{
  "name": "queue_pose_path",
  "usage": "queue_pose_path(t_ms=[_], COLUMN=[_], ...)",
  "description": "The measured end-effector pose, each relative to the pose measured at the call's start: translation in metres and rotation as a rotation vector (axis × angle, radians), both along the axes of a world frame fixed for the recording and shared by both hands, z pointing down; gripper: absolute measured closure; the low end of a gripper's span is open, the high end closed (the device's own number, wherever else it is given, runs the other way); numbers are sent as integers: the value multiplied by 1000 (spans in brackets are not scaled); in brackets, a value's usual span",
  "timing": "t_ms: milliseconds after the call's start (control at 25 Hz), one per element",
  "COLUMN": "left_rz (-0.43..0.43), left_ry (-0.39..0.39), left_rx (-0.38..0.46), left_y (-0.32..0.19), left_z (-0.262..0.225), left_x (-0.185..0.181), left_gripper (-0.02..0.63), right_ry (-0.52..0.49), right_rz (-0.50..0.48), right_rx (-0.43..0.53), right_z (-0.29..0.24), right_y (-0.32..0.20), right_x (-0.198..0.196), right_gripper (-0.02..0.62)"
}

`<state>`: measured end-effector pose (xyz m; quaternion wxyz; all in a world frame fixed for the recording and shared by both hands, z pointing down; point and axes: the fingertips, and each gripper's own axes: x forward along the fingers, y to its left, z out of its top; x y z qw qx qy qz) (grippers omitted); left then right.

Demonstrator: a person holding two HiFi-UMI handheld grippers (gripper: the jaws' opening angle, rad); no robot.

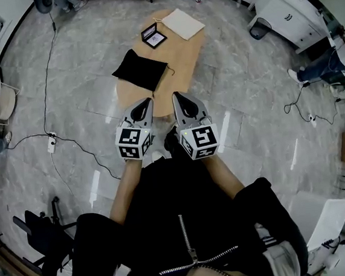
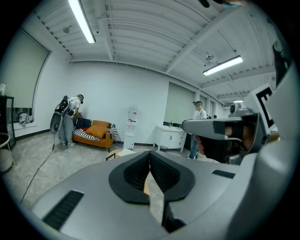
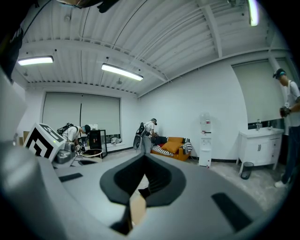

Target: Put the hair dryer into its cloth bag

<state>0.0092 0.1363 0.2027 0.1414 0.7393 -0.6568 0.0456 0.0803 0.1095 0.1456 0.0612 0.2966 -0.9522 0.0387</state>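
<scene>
Straight ahead of the person stands a wooden table, its pale top a long, rounded oval. On the table's near end lies the cloth bag, black, soft and roughly square, with a thin cord at its right corner. Whether the hair dryer is inside it cannot be told. Toward the table's far end sit a small black-framed box and, just beside it, a flat white sheet.

Just short of the table's near end, the left gripper and the right gripper hover side by side. Both are smooth grey shells with black ribbed pads, and each carries a cube of black-and-white markers. Each has its jaws pressed fully together, with nothing caught between them.

Around the table spreads a glossy, grey, marble-patterned floor. Left of the table a thin black cable runs to a white power strip. Right of the table stand a white cabinet and a dark bin. Beyond the table, against the white wall, are an orange sofa with a striped throw and a tall white water dispenser.
</scene>
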Motion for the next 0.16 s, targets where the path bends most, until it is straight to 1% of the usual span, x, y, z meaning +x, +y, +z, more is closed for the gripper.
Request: queue_pose_path(t_ms=[160], left_rz=[-9], left_ry=[-6], left_rx=[4], left_y=[4], left_z=[-2], left_x=[-1], left_gripper=[592], right_ry=[-9], right_rz=[-2], right_rx=[12], right_z=[-4], right_y=[5], right_x=[1], right_gripper=[586])
